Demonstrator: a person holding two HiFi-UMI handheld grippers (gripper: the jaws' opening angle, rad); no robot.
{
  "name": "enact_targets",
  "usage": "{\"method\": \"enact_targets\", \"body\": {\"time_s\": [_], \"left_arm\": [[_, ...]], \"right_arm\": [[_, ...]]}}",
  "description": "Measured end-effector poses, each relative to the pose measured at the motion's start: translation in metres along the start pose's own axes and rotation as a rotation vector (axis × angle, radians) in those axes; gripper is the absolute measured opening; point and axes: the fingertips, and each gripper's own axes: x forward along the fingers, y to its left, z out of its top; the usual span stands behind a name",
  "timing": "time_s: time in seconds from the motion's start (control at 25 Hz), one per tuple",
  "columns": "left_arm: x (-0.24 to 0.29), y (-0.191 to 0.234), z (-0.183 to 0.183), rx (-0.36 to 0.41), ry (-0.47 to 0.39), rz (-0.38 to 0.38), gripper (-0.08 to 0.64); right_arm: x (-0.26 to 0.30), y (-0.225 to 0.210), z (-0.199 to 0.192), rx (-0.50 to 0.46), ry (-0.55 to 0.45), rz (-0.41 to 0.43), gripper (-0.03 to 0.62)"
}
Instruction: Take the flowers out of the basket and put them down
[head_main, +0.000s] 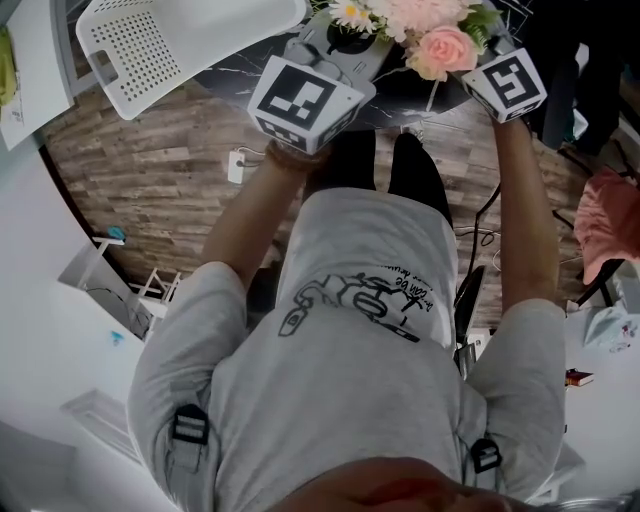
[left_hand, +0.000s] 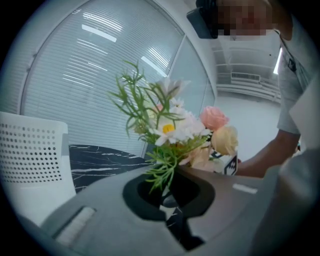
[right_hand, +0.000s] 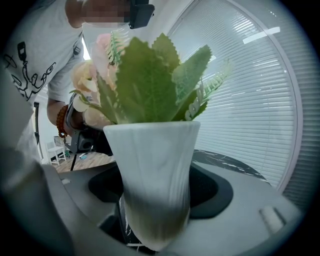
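Observation:
A bunch of artificial flowers (head_main: 410, 22) with pink roses and white daisies is held up over the dark marble table (head_main: 400, 90) at the top of the head view. My left gripper (left_hand: 170, 200) is shut on the green stems (left_hand: 165, 170), with the blooms (left_hand: 175, 127) right above its jaws. A ribbed white vase (right_hand: 155, 170) stands between the jaws of my right gripper (right_hand: 155, 220), which is shut on it. Big green leaves (right_hand: 150, 85) rise from the vase's mouth. Both marker cubes (head_main: 300, 100) (head_main: 508, 85) sit close together below the bouquet.
A white perforated chair (head_main: 170, 40) stands at the table's left and shows again as the white perforated chair (left_hand: 30, 165) in the left gripper view. Behind is a window with blinds (right_hand: 250, 100). On the wood floor lie a white power strip (head_main: 237, 165) and cables. A pink cloth (head_main: 610, 225) sits at right.

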Motion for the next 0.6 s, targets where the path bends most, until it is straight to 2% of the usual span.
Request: {"method": "enact_targets", "body": {"time_s": [0.6], "left_arm": [[-0.0049,0.0055,-0.0051,0.003,0.002,0.014,0.003]], "right_arm": [[0.0048,0.0030,-0.0033,-0.024,0.014,-0.005,0.371]]}}
